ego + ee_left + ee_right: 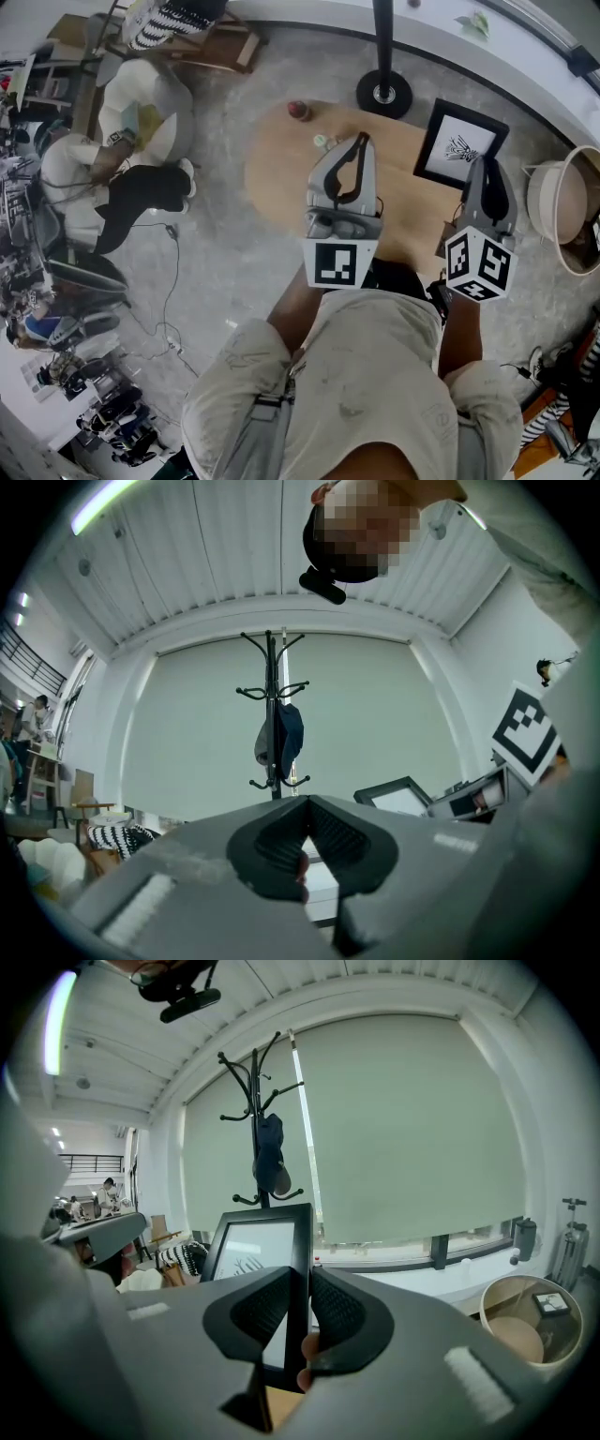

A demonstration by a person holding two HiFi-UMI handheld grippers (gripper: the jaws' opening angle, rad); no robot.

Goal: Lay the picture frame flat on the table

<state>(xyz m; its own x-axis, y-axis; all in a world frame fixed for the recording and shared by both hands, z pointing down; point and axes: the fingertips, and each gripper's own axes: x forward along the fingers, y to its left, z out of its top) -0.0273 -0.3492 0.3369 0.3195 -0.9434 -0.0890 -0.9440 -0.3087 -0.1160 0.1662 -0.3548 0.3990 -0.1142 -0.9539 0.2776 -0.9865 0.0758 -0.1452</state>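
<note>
Black rectangular picture frame [255, 1241] holding a white print stands upright on the pale wooden tabletop [281, 173]. The right gripper [302, 1290] has its jaws clamped on the frame's right edge. The left gripper [305, 825], beside the frame, has its jaws closed and empty. The frame is probably stiff, light and glazed, so the border is the place to grip.

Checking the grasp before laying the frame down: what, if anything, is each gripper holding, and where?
The right gripper clamps the picture frame by its right edge. The left gripper, jaws together, holds nothing.

Table [277, 183] near-left bare, free. Far side blocked: red object [299, 111], small pale item [321, 142], coat stand base [383, 94]; picture frame [461, 145] far right.
</note>
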